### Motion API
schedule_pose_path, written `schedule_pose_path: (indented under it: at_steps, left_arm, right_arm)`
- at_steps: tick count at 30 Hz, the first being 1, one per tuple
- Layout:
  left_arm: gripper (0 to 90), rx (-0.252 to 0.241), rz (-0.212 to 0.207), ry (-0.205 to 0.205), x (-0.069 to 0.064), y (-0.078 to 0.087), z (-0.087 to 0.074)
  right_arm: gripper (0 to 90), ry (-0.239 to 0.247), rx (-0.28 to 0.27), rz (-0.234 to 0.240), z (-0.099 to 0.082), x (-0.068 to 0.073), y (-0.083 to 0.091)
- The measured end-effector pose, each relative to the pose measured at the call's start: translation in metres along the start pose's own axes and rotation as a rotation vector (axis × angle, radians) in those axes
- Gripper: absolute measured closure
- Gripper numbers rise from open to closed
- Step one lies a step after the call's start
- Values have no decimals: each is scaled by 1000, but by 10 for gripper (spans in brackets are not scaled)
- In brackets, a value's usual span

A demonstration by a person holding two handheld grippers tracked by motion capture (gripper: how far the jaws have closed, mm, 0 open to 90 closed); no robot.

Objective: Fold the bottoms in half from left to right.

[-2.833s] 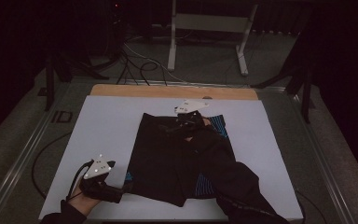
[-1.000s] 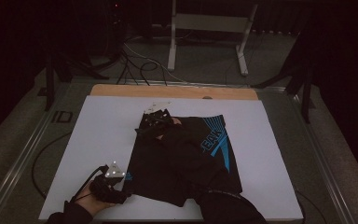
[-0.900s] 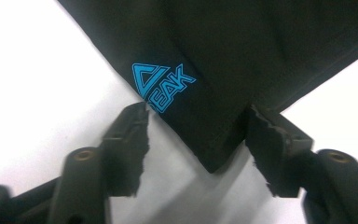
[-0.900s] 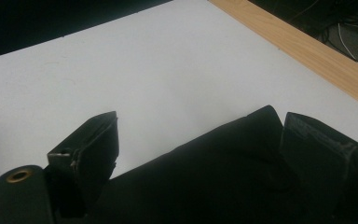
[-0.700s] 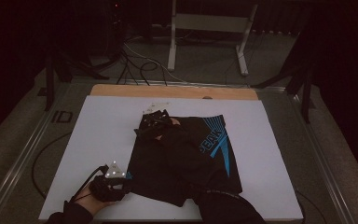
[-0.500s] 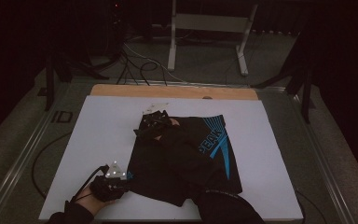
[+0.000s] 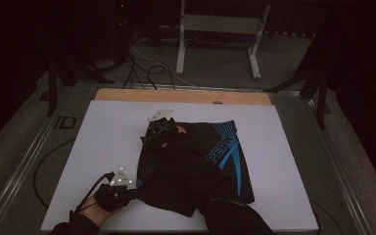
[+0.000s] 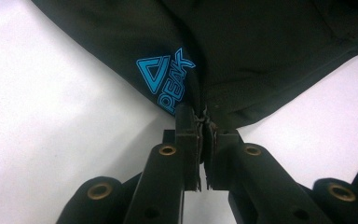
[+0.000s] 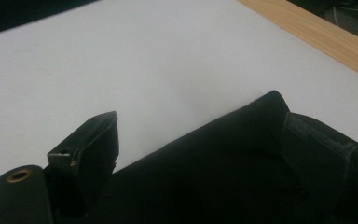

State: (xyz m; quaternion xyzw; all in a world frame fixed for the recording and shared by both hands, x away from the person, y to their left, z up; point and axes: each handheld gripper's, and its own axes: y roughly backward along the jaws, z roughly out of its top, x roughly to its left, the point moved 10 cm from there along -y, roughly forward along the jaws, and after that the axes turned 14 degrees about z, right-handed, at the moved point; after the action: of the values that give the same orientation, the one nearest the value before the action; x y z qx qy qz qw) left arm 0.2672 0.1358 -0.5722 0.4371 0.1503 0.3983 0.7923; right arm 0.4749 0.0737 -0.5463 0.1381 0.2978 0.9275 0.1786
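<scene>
Dim room, white desk point(image 7: 103, 147), and you're mid-fold on the black shorts point(image 7: 196, 171) lying there: left gripper point(image 8: 204, 122) just closing on the near hem, right gripper point(image 7: 157, 131) pinching the far edge, so next you're lifting both evenly.

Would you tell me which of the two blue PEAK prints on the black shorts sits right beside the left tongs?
The small triangle PEAK logo at the near hem, beside the left tongs; the large striped PEAK print lies further away.
</scene>
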Motion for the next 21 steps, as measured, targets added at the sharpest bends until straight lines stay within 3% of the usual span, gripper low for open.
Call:
schedule_pose_path:
  at_steps: [3, 5, 7, 16, 21]
  left_arm:
    - [858, -1, 2, -2, 0, 0, 0]
    - [858, -2, 2, -3, 0, 0, 0]
    - [858, -3, 0, -1, 0, 0, 0]
    - [858, -19, 2, 4, 1, 2, 1]
    - [858, -18, -1, 16, 2, 2, 1]
  right_arm:
    - [133, -33, -1, -25, -2, -5, -5]
    - [155, -73, -6, -69, -1, -9, -7]
    - [155, -89, 6, -71, -2, -11, -11]
    - [326, -143, 42, -148, 1, -21, -28]
    - [361, -167, 75, -199, -1, -28, -39]
